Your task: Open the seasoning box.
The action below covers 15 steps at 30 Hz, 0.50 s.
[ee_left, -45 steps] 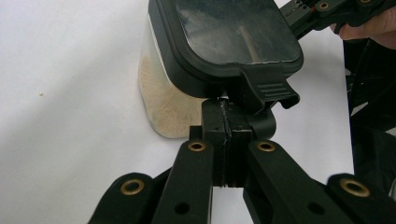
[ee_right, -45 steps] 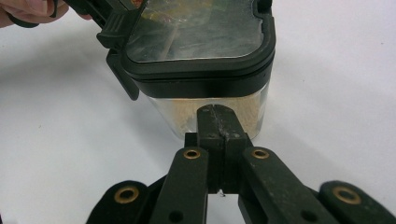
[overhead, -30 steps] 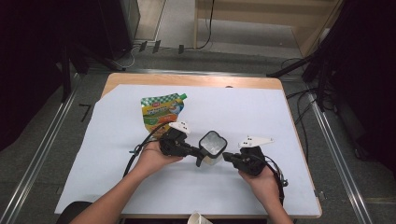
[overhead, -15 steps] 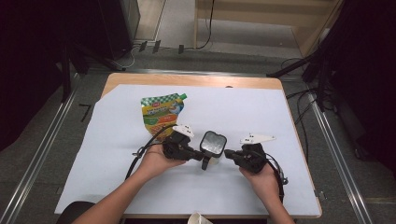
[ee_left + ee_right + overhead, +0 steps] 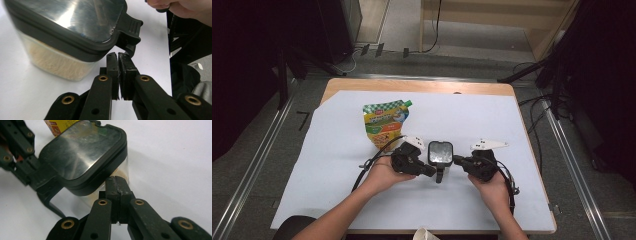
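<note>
Both shut hand-held grippers [image 5: 432,171] [image 5: 458,160] flanking the lidded container [image 5: 440,152].

Container [image 5: 57,37]: cut off by the top and left edges of the left gripper view — its far side cannot be seen.
Container contents [image 5: 50,63]: a pale, grainy fill behind the clear wall; too blurred to tell what it is.
Pouch [image 5: 58,125]: cut by the top edge of the right gripper view — print too small to read.
Paper cup [image 5: 426,235]: cut off at the near edge of the high view.
Left gripper [image 5: 432,173]: from above, whether its tips touch the latch cannot be told.
</note>
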Each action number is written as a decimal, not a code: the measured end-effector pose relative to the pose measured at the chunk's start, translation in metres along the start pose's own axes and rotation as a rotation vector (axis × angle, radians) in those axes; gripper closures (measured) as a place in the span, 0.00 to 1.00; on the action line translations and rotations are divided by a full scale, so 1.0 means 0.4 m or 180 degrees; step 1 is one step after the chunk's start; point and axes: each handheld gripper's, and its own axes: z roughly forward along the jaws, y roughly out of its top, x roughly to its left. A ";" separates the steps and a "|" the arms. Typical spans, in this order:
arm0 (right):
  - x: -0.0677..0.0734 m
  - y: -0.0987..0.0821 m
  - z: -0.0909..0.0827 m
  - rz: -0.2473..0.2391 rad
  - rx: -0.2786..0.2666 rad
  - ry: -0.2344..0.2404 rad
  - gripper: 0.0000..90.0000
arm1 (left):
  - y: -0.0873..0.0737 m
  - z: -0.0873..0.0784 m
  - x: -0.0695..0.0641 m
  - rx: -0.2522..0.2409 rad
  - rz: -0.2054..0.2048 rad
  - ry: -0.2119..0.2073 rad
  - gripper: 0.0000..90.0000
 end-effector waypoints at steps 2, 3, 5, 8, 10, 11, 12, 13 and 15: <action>0.008 0.002 -0.011 -0.0043 -0.0003 -0.0024 1.00 | -0.001 -0.015 0.002 0.0004 0.0011 0.0003 0.98; 0.011 0.003 -0.018 -0.0050 -0.0014 -0.0029 1.00 | -0.002 -0.020 0.003 -0.0007 0.0023 0.0010 0.98; 0.019 0.001 -0.031 -0.0065 -0.0029 -0.0039 1.00 | -0.004 -0.033 0.005 0.0001 0.0041 0.0038 0.97; 0.026 -0.004 -0.044 -0.0063 -0.0036 -0.0034 1.00 | -0.007 -0.042 0.010 -0.0015 -0.0009 0.0065 0.96; 0.039 -0.012 -0.061 -0.0015 -0.0002 -0.0003 1.00 | -0.009 -0.045 0.015 -0.0011 -0.0006 0.0082 0.94; 0.044 -0.014 -0.065 -0.0020 0.0001 0.0014 1.00 | -0.009 -0.045 0.016 -0.0020 -0.0022 0.0090 0.92; 0.051 -0.015 -0.069 -0.0026 0.0004 0.0020 1.00 | -0.009 -0.047 0.017 -0.0024 -0.0026 0.0093 0.89; 0.059 -0.015 -0.072 -0.0030 0.0000 0.0032 1.00 | -0.009 -0.049 0.018 -0.0041 -0.0021 0.0105 0.87; 0.076 -0.015 -0.073 -0.0060 0.0003 0.0075 1.00 | -0.009 -0.056 0.020 -0.0063 -0.0005 0.0125 0.83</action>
